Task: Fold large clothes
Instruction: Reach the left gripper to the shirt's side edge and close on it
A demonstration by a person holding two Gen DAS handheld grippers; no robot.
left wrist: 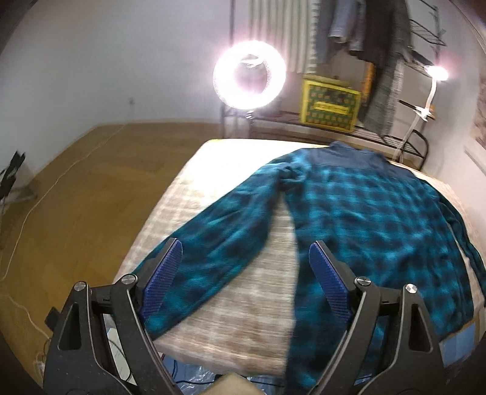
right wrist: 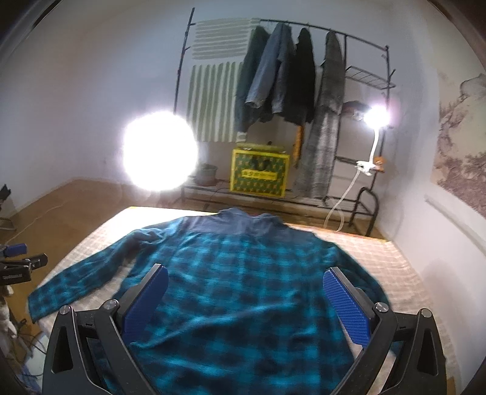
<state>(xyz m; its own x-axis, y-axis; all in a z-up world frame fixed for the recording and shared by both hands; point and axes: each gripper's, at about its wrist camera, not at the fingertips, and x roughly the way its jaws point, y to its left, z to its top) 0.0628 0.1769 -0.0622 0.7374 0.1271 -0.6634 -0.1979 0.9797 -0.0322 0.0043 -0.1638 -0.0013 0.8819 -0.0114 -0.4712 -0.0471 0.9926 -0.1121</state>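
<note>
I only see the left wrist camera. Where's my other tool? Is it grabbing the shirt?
Observer: No. The right tool is open above the back of the plaid shirt, with nothing pinched.
Operator: How many clothes hang on the rack? My picture cuts them off.
Observer: Four garments hang from the clothes rack.
Operator: Is anything next to the yellow box?
Observer: Yes, a grey pot stands just left of the yellow box.
</note>
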